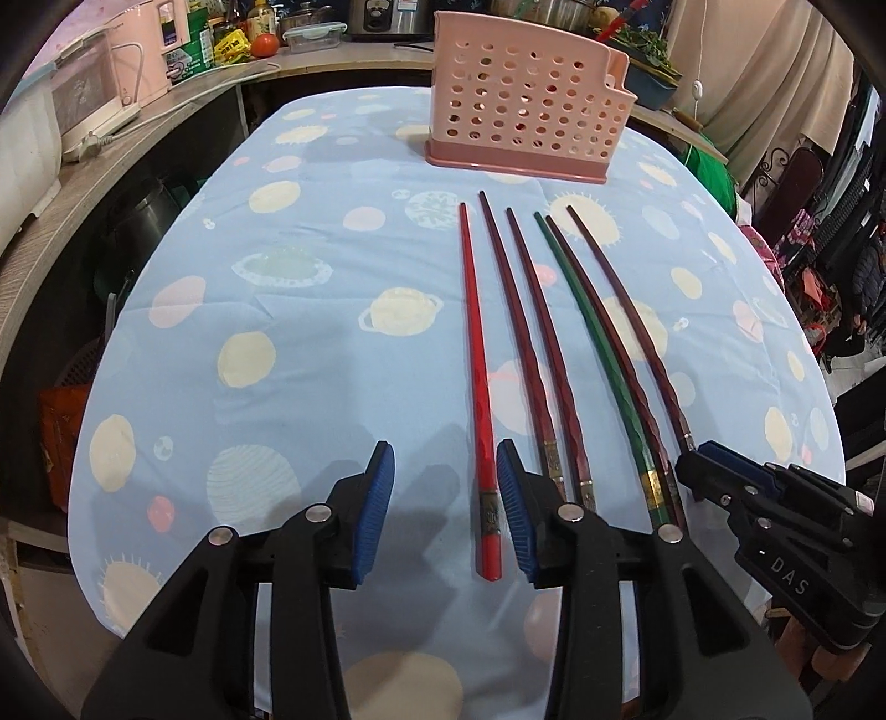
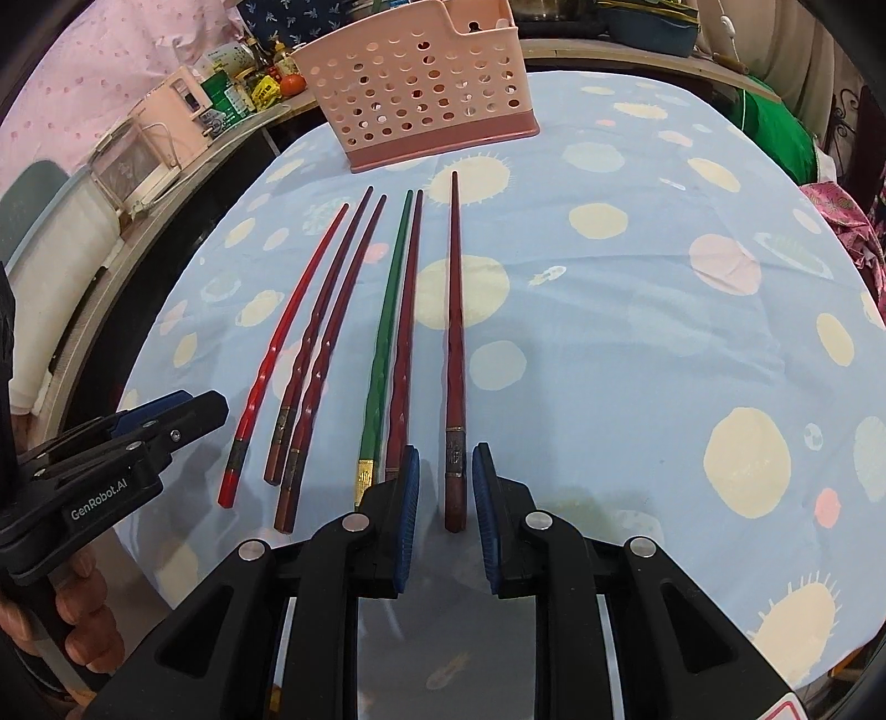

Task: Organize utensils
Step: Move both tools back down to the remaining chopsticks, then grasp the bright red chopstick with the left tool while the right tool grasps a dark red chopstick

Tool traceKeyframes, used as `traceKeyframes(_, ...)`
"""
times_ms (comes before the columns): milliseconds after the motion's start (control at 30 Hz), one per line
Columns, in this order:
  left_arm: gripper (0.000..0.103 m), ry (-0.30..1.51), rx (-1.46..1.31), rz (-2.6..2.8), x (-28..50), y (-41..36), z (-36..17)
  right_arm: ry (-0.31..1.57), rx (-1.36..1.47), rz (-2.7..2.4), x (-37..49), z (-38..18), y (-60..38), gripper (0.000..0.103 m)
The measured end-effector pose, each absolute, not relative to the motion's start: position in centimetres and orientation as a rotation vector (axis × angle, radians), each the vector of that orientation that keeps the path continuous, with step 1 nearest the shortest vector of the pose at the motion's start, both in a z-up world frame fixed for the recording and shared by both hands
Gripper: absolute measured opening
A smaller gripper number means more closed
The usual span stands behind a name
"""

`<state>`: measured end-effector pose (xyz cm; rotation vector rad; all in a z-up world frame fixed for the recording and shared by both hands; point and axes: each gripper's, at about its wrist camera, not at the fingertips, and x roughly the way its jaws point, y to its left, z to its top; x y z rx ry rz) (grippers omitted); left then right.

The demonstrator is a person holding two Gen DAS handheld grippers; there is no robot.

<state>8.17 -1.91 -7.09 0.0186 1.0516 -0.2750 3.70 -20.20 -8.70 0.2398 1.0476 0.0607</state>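
Several chopsticks lie side by side on the blue planet-print tablecloth (image 1: pixel 310 343): a bright red one (image 1: pixel 477 382) at the left, dark red ones (image 1: pixel 520 343), and a green one (image 1: pixel 598 354). A pink perforated utensil holder (image 1: pixel 526 99) stands at the far end, also in the right wrist view (image 2: pixel 426 88). My left gripper (image 1: pixel 446 509) is open, its right pad next to the red chopstick's thick end. My right gripper (image 2: pixel 446 493) is open astride the rightmost dark red chopstick (image 2: pixel 455 354), not clamping it. The green chopstick (image 2: pixel 387 338) lies just left.
A wooden counter (image 1: pixel 166 111) with appliances, jars and a tomato curves along the left and back. Pots and a rice cooker (image 1: pixel 387 16) sit behind the holder. Green cloth (image 2: pixel 775 127) and clothing hang past the table's right edge.
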Motion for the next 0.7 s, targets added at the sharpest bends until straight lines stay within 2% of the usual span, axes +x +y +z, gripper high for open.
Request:
traceKeyframes(167,0.042,1.066,0.028,-0.289,7.8,-2.3,-7.6,1.04,0.216,0.053,3.5,-8.8,-20.0,0.018)
traceKeyframes(700,0.041,1.093,0.044,-0.29,7.0,-2.5,-8.7,1.035,0.206,0.048,3.3,-8.9,-19.9,0.017)
